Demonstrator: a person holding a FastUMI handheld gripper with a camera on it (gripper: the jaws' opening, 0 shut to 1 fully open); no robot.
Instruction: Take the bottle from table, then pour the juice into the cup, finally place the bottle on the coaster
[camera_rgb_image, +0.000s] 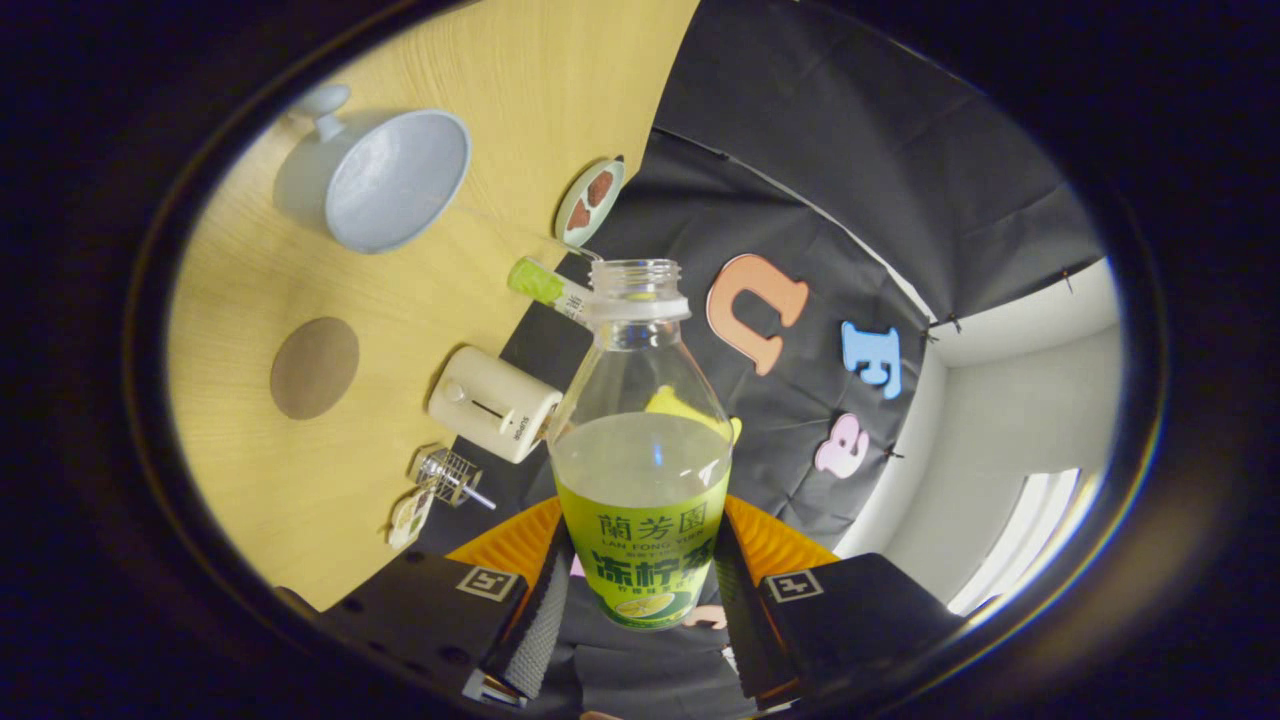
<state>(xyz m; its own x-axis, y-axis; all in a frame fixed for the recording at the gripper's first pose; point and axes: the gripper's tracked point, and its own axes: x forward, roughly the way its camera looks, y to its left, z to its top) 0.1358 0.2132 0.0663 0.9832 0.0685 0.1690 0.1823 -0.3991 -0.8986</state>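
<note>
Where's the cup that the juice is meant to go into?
In the gripper view, the pale blue cup sits on the wooden table, well beyond the fingers gripping the bottle, with the round brown coaster nearest it.

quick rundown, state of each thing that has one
bottle: uncapped, part full of juice, held off the table
gripper: fingers shut on the bottle's label
cup: empty, standing on the table
coaster: bare, nothing on it
small dish: holds brown pieces

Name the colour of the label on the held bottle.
Bright green, on the bottle gripped by the claw; clearest in the gripper view.
</note>
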